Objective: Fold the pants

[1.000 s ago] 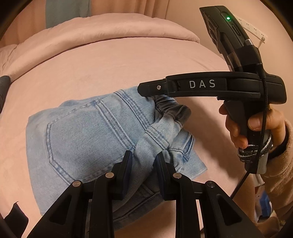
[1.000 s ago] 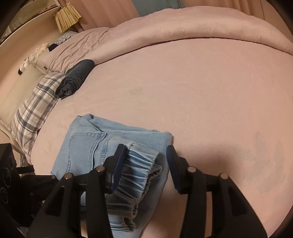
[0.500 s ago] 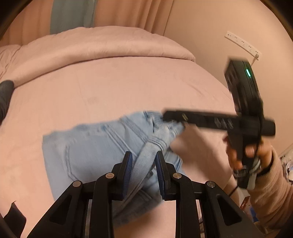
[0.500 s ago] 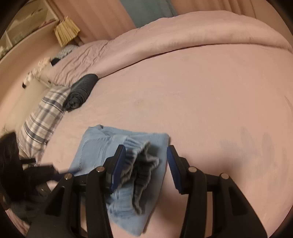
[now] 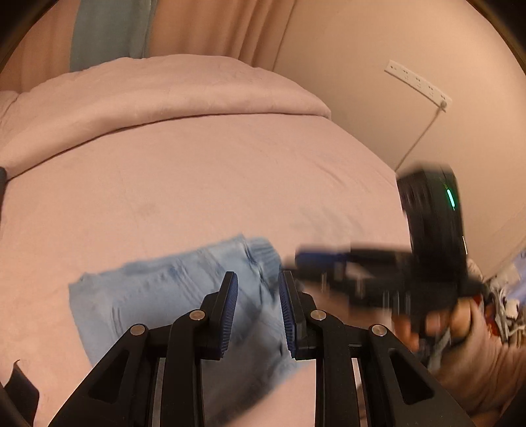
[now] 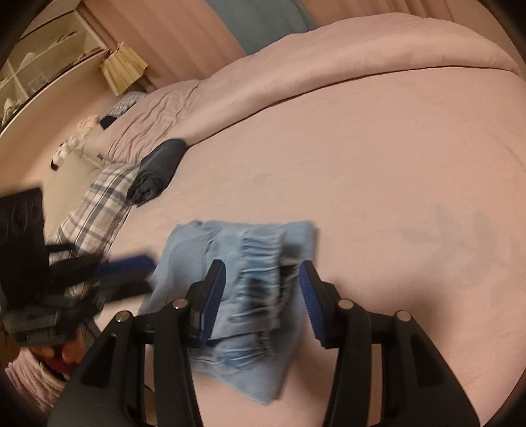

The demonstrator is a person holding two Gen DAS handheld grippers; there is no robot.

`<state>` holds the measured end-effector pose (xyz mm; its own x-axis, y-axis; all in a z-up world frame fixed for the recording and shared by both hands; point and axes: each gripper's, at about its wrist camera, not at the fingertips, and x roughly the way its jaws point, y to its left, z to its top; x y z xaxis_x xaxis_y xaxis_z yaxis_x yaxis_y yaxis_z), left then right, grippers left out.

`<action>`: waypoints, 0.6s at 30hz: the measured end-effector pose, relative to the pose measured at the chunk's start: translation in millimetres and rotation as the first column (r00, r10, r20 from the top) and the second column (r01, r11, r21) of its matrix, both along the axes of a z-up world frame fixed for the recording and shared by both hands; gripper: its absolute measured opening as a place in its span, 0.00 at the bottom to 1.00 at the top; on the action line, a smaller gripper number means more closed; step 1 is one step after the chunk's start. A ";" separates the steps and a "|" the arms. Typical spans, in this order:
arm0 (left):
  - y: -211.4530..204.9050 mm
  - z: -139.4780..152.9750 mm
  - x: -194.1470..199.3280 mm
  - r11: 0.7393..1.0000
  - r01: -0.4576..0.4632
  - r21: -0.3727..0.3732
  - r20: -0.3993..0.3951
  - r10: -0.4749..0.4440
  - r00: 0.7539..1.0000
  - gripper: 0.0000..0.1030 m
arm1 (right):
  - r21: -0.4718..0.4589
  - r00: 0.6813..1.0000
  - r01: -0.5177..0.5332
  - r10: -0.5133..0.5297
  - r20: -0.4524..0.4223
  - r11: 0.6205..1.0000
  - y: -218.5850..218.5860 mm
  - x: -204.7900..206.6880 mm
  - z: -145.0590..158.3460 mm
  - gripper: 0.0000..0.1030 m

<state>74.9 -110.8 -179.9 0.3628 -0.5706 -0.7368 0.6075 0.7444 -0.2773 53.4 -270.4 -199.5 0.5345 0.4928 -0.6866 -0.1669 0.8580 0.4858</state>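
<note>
Right wrist view, left to right: plaid pillow (image 6: 98,203), dark rolled garment (image 6: 157,174), folded pants (image 6: 236,262) lying on pink bed (image 6: 378,164) — blurred. Left gripper (image 5: 256,312) and right gripper (image 6: 263,295) both apart, holding nothing. Curtains (image 5: 210,29) behind.

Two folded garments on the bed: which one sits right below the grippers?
The light blue jeans, folded flat at the near edge; the dark rolled garment lies farther off, beside the plaid pillow.
</note>
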 end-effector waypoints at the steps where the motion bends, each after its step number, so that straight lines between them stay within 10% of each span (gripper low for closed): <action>1: -5.3 -2.2 6.1 1.000 0.006 0.018 0.008 -0.007 1.000 0.22 | -0.018 1.000 -0.013 0.012 -0.012 1.000 8.2 -2.3 -3.1 0.45; 8: -49.1 -60.2 45.8 0.969 0.129 0.209 -0.099 -0.110 0.989 0.35 | -0.157 0.996 -0.043 0.030 -0.082 0.987 41.7 -11.2 -30.2 0.44; 18: -66.1 -68.0 51.1 0.963 0.136 0.231 -0.116 -0.111 0.987 0.40 | -0.131 0.993 -0.025 0.009 -0.116 0.991 42.6 -5.5 -38.7 0.44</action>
<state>126.0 -176.8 -247.9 0.2172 -0.4105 -0.8856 0.6766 0.7173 -0.1665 47.9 -227.8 -238.2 0.4406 0.4020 -0.8026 -0.1316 0.9134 0.3852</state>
